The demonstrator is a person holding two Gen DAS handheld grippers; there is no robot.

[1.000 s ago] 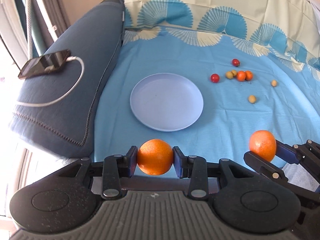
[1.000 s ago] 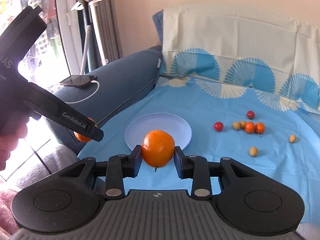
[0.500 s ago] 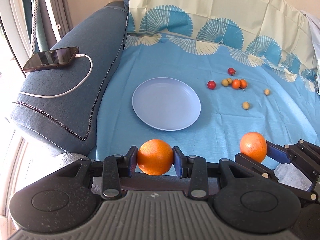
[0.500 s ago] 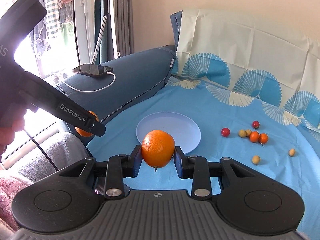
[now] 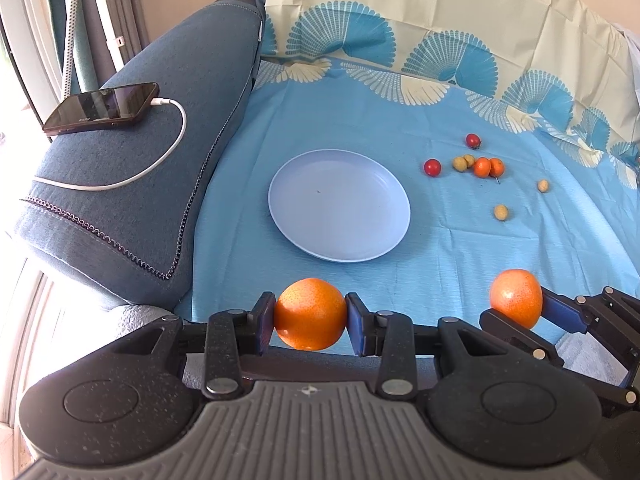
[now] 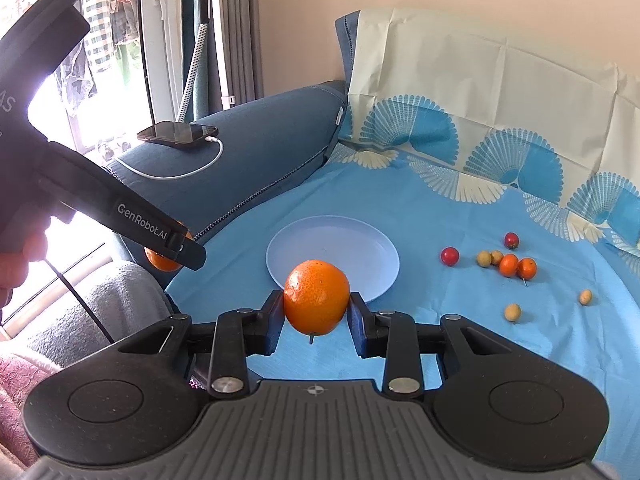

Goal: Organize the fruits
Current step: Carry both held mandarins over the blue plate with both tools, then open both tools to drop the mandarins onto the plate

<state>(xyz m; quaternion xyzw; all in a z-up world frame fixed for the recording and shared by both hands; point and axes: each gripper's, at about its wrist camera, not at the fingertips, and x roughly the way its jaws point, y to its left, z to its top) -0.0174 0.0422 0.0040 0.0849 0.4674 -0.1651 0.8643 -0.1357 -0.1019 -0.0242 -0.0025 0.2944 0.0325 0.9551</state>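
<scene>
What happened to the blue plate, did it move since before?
No. The plate sits as before between the sofa arm and the red fruit on the cloth.

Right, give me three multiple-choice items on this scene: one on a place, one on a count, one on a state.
1. Where does the phone lie?
A. on the plate
B. on the sofa armrest
C. on the blue cloth

2. How many red cherry tomatoes lie on the blue cloth?
A. two
B. four
C. none

3. What is on the plate?
A. an orange
B. nothing
C. small fruits

Key: B, it rests charging on the armrest; A, two red ones show; B, the plate is bare, since each tool, left and right, grips an orange.
</scene>
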